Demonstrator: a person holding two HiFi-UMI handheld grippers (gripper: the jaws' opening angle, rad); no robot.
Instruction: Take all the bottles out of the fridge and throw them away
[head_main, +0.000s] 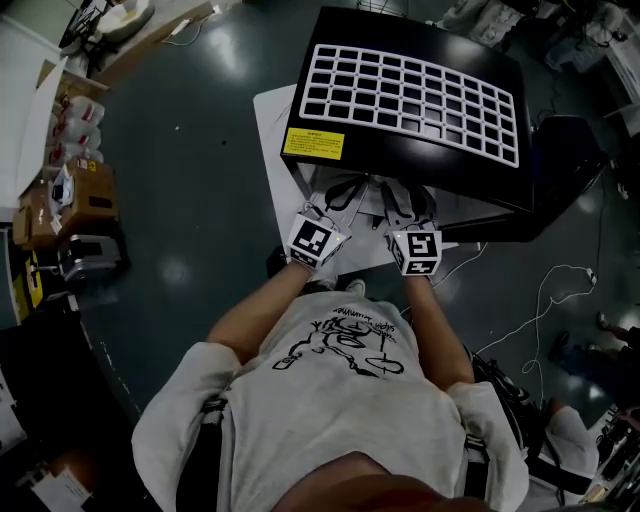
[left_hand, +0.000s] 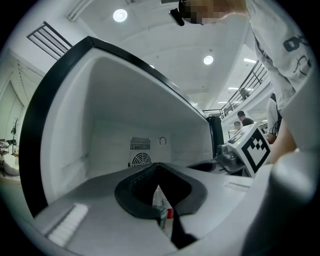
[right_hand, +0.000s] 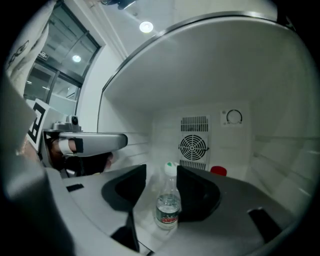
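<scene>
Bottle (right_hand: 168, 202) in fridge (right_hand: 225, 75), fan grille (right_hand: 193, 147) behind

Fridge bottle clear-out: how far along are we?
Done: fridge stands open. In hand: right gripper, jaws open, straddles a standing clear bottle without gripping. Remaining: grip it, pull it out, bin it; red cap behind hints at another.
</scene>
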